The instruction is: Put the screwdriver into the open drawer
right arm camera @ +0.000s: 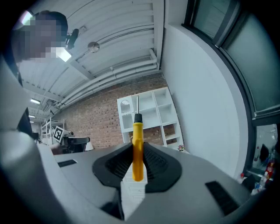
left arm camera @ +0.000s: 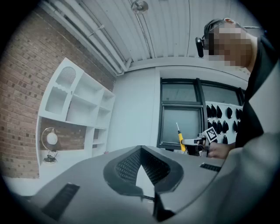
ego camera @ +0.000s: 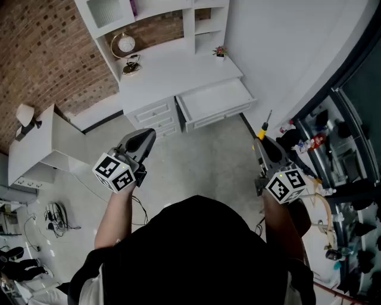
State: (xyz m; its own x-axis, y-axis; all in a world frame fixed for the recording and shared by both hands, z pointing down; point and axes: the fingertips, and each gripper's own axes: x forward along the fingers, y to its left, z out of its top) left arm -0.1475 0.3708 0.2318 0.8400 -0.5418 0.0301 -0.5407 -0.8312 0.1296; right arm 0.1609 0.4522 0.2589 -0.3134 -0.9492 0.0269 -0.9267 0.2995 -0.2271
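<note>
My right gripper [ego camera: 262, 143] [right arm camera: 137, 162] is shut on a yellow-handled screwdriver [right arm camera: 138, 146] [ego camera: 264, 127], whose metal shaft points up and away from the jaws. The same screwdriver [left arm camera: 180, 139] shows small in the left gripper view, held out at the right. An open white drawer [ego camera: 215, 102] sticks out of the white desk [ego camera: 172, 71], ahead and to the left of the right gripper. My left gripper [ego camera: 143, 138] [left arm camera: 141, 168] is shut with nothing between its jaws, held left of the drawer.
White shelves [ego camera: 149, 15] rise above the desk, with a round lamp [ego camera: 125, 43] and a small plant [ego camera: 220, 52] on it. A second white table [ego camera: 36, 143] stands at the left. Cables [ego camera: 56, 215] lie on the floor. Cluttered shelving [ego camera: 333, 155] lines the right.
</note>
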